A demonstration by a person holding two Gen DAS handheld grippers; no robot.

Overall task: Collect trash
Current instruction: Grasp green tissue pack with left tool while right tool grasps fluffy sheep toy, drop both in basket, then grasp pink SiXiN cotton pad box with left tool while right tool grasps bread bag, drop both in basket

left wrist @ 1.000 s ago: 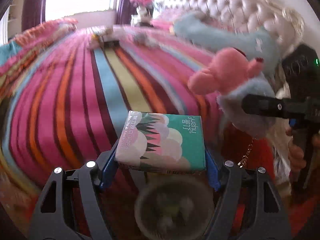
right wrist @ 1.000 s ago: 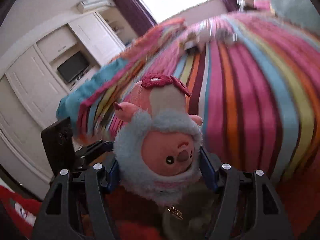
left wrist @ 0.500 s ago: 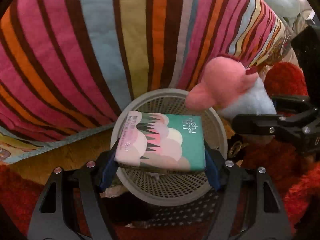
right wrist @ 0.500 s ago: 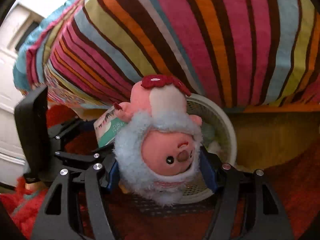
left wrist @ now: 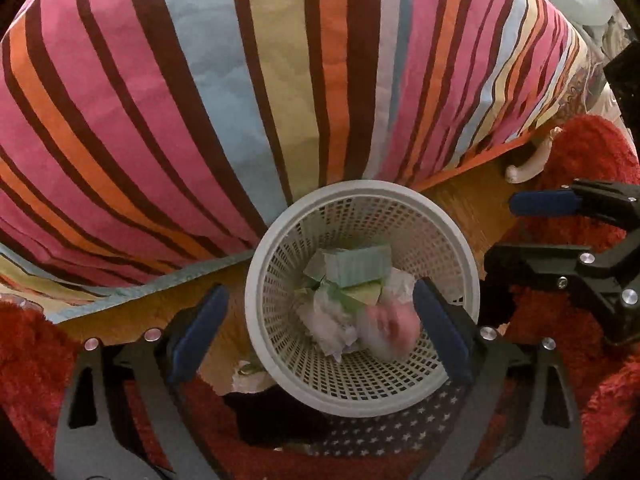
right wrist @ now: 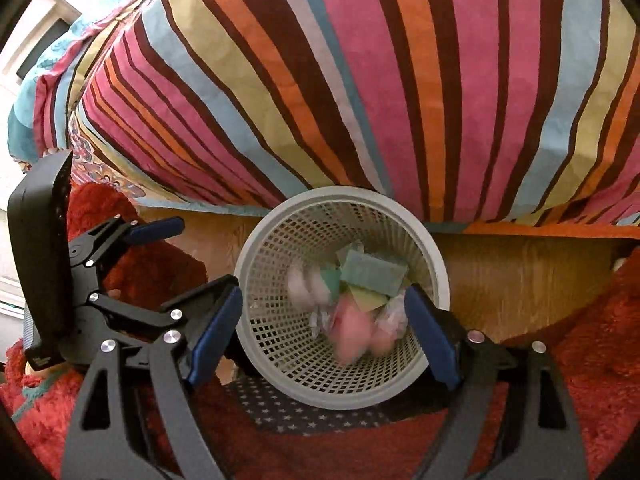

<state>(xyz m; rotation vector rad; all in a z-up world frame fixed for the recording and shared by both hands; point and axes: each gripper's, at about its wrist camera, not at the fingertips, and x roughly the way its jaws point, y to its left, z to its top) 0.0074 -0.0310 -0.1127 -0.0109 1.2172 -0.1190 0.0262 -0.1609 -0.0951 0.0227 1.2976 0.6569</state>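
Presently both claws point down over the mesh wastebasket (left wrist: 362,384), jaws opening, nothing between them: left claw (left wrist: 320,320), right claw (right wrist: 320,336). Inside the basket lie the green tissue pack (left wrist: 356,266) and a blurred pink plush toy (right wrist: 352,330). Beyond hangs the striped bedcover (left wrist: 240,80).

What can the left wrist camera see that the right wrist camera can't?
Only the left wrist view shows a curved white furniture leg by the red shaggy rug. Only the right wrist view shows white cupboards beyond the bed. Both share the white plastic mesh basket, green tissue pack, blurred pink plush toy and striped bedspread.
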